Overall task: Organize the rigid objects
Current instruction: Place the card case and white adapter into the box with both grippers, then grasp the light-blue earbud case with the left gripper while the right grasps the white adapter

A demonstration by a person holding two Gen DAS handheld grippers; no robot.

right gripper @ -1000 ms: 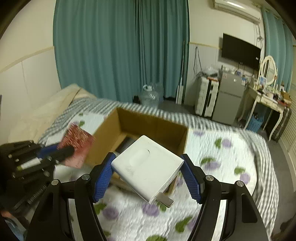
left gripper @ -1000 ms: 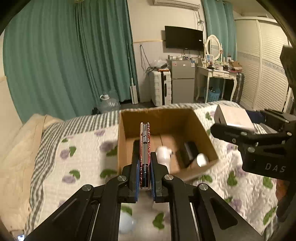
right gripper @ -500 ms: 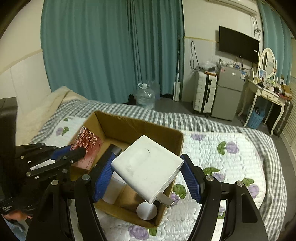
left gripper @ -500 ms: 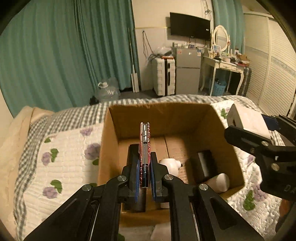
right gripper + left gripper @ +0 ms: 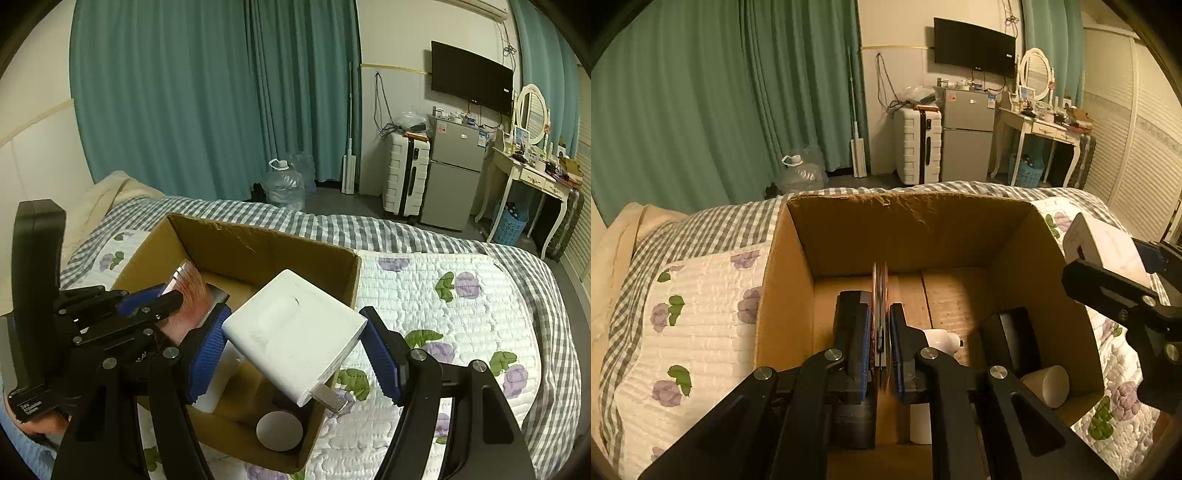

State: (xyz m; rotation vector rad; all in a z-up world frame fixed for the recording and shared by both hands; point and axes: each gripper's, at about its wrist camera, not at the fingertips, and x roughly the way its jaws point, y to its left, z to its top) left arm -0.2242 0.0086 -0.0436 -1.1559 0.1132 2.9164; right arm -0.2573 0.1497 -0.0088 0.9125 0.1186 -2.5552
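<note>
An open cardboard box (image 5: pixel 908 221) (image 5: pixel 258 247) sits on the quilted bed. My left gripper (image 5: pixel 880 325) (image 5: pixel 173 299) is shut on a thin red patterned card (image 5: pixel 880 284) (image 5: pixel 192 288) and holds it edge-up inside the box. My right gripper (image 5: pixel 295 347) is shut on a white power adapter (image 5: pixel 291 332) (image 5: pixel 1104 240), held over the box's right side. In the box lie a white bottle (image 5: pixel 942 338), a black block (image 5: pixel 1012 339) and a white round piece (image 5: pixel 1049 384) (image 5: pixel 279 430).
The bed carries a floral quilt (image 5: pixel 443 295) with a checked border. Beyond it stand teal curtains (image 5: pixel 701 92), a water jug (image 5: pixel 286 182), a white suitcase (image 5: pixel 919 146), a small fridge (image 5: pixel 967 136) and a dressing table (image 5: pixel 1041 125).
My left gripper has moved forward and down into the box with the card. My right gripper has carried the adapter nearer, over the box's right side.
</note>
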